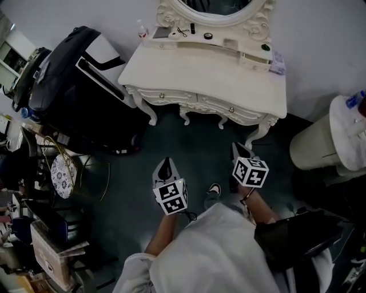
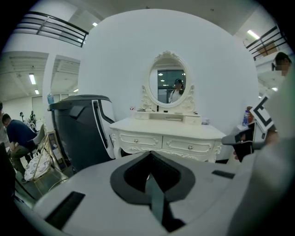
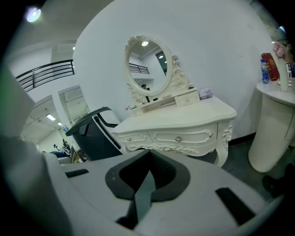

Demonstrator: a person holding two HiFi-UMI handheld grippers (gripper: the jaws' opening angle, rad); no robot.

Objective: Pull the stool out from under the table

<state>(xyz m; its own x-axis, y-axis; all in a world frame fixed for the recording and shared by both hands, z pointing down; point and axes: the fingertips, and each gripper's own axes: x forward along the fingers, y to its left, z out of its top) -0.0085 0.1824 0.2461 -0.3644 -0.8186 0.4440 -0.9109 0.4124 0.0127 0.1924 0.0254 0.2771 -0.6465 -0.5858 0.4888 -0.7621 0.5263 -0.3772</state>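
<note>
A view from the head looks steeply down on a white carved dressing table (image 1: 229,74) set against a pale wall at the top centre of the frame. Its tabletop is mostly bare. A low shelf of small items (image 1: 194,30) runs along the back, under an oval mirror (image 1: 171,14). The curved legs stand on a dark floor (image 1: 194,143). The stool cannot be made out in any view, and the space beneath the table looks dark.

The left gripper (image 1: 165,165) sits at lower centre-left and the right gripper (image 1: 240,150) at lower centre-right. Both point toward the table's front, well apart from it. Each carries a marker cube. The person's sleeves and one shoe (image 1: 214,190) show below them.

In the left gripper view, the jaws (image 2: 150,175) are closed together with nothing between them. The table (image 2: 170,130) and mirror (image 2: 168,85) stand straight ahead at centre. In the right gripper view, the jaws (image 3: 150,171) are likewise closed and empty. There the table (image 3: 184,115) lies ahead and slightly right, with the mirror (image 3: 147,67) above it.

A large black bulky object with white trim (image 1: 74,86) stands just beside the table at upper left. A round white stand (image 1: 320,143) holding bottles (image 1: 354,100) is at the right edge.
</note>
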